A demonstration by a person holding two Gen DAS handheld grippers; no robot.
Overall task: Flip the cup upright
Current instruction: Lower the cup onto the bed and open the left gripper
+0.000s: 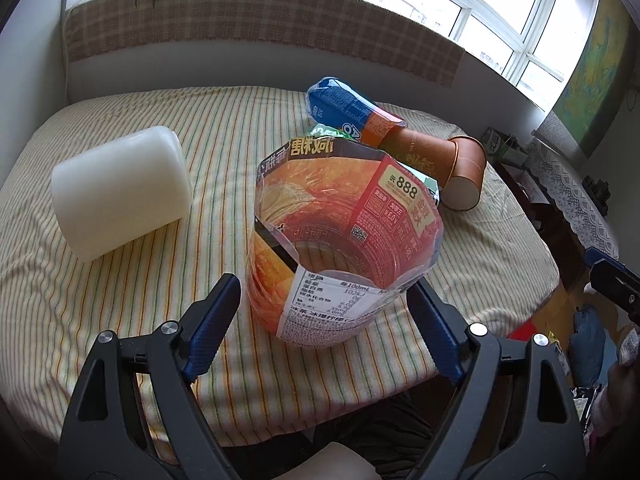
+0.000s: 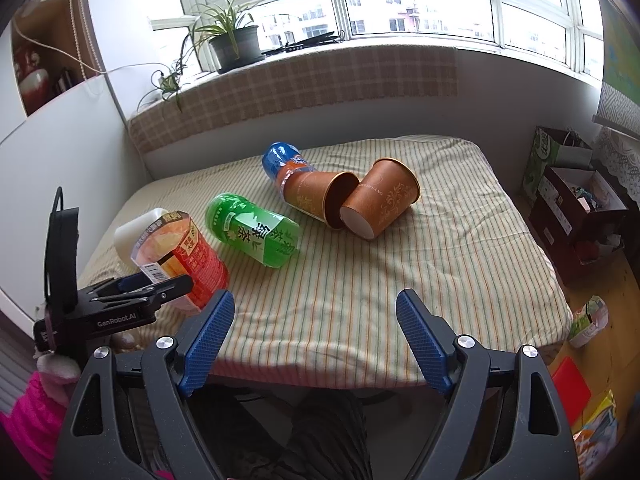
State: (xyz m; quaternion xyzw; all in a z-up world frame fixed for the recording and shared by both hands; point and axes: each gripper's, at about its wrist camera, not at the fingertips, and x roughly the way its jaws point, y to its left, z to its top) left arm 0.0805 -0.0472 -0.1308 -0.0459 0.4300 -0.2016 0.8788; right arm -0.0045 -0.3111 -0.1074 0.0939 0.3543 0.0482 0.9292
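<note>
An orange-red cup cut from a bottle (image 1: 340,240) stands upright, open end up, on the striped table; it also shows in the right wrist view (image 2: 180,256). My left gripper (image 1: 320,300) is open, its jaws on either side of this cup's near base, not gripping it. The left gripper also shows in the right wrist view (image 2: 160,286). My right gripper (image 2: 316,320) is open and empty above the table's near edge. A white cup (image 1: 120,192), a green cup (image 2: 252,230), a blue cup (image 2: 280,160) and two brown paper cups (image 2: 320,196) (image 2: 380,204) lie on their sides.
The striped cloth covers the table (image 2: 400,280). A plaid-covered sill (image 2: 300,80) with a potted plant (image 2: 232,40) runs behind it. Boxes and bags (image 2: 572,200) stand on the floor to the right.
</note>
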